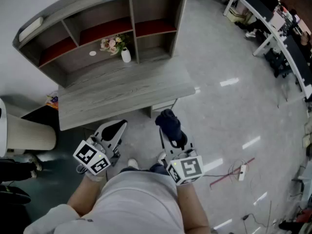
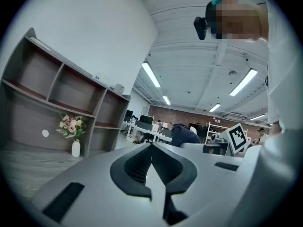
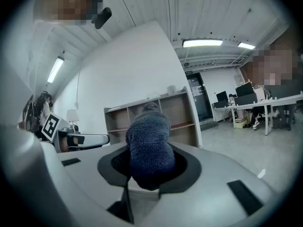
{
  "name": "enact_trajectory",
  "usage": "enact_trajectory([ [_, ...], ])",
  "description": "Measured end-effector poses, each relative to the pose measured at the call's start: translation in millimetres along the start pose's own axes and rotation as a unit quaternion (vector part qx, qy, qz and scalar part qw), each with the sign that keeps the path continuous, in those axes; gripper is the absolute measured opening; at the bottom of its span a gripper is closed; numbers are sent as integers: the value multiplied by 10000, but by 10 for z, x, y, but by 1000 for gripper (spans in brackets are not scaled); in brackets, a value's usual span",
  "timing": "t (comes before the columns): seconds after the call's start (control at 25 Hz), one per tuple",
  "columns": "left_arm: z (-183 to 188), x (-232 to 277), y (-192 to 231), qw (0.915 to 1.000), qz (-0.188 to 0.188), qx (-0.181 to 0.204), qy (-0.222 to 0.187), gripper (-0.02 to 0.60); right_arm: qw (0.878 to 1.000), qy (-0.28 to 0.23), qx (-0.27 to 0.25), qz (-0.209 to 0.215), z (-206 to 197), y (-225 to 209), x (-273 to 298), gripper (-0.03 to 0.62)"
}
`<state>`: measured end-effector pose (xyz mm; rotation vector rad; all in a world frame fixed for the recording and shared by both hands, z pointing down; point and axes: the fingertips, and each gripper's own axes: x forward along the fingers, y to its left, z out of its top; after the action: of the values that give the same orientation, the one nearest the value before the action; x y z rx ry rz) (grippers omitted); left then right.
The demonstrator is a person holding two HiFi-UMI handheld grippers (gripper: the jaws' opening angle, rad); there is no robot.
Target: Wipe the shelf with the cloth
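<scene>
Job: I think you have not started yet; the shelf (image 1: 97,38) is well apart, so all the wiping is left.
Cloth (image 1: 168,118): lower middle of the frame, a dark bunch, its long way pointing up toward the shelf.
Right tongs (image 1: 170,133): squeezed tight on the cloth.
Left tongs (image 1: 119,126): closed, holding nothing.

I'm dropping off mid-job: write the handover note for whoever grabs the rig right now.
Left tool: shut, empty, held short of the desk.
Right tool: shut on the cloth, also short of the desk.
Shelf: at the desk's back, with a vase of flowers in its middle bay.
Done: cloth is in grip.
Left: bring the cloth to the shelf and wipe it, probably working around the vase.
</scene>
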<state>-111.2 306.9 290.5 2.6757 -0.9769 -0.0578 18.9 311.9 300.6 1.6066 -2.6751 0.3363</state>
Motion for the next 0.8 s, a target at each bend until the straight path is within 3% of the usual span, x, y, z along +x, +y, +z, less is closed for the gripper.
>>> enact_trajectory([
  [0.36,-49,414,-203,9999,128,44,77,15,9999,-32,62,115,76,-444,-120,123],
  [0.8,-134,1001,-668,9986,377,228,279,15,9976,-96,512,463,59,-1058,-349,123],
])
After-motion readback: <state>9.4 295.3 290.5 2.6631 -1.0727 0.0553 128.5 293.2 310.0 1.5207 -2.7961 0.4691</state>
